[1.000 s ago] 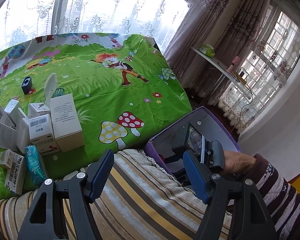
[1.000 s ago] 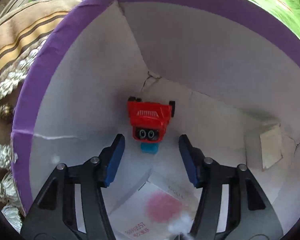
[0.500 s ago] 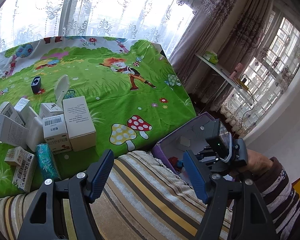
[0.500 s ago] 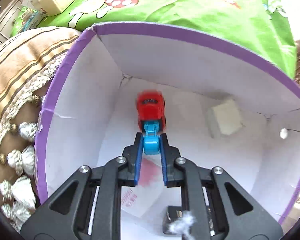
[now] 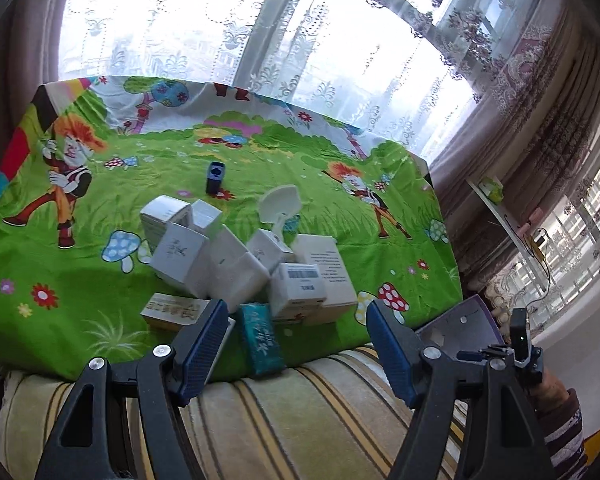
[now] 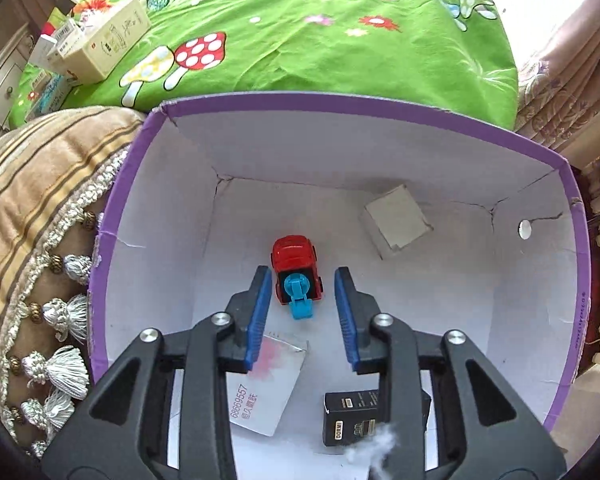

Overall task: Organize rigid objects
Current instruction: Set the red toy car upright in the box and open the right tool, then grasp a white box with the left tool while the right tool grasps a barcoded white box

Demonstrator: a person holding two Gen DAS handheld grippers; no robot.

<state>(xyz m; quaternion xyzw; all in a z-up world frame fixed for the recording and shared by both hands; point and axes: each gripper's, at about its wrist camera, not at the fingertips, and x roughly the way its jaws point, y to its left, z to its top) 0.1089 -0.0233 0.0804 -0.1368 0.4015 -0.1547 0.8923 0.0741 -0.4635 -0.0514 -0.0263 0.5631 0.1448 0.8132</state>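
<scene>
A red and blue toy truck [image 6: 298,274] lies on the floor of the purple-rimmed white box [image 6: 340,106]. My right gripper [image 6: 302,312] is open above it, the truck's blue rear between the fingers, not gripped. A white card [image 6: 266,384], a black box [image 6: 350,416] and a small white box [image 6: 398,222] also lie in the box. My left gripper [image 5: 296,342] is open and empty, above a striped cushion [image 5: 284,420], facing a heap of white cartons [image 5: 236,264] and a teal packet [image 5: 262,338] on the green sheet. The purple box [image 5: 460,324] shows at right.
A dark blue cup [image 5: 215,176] and a white fan-shaped piece [image 5: 280,206] stand behind the cartons on the cartoon bedsheet [image 5: 100,248]. The tasselled cushion [image 6: 40,216] lies left of the box. Curtains and a window shelf [image 5: 500,212] are to the right.
My right gripper had closed on the toy truck's blue rear, then opened and let it go inside the box while pulling back. My left gripper swung left toward the cartons.
</scene>
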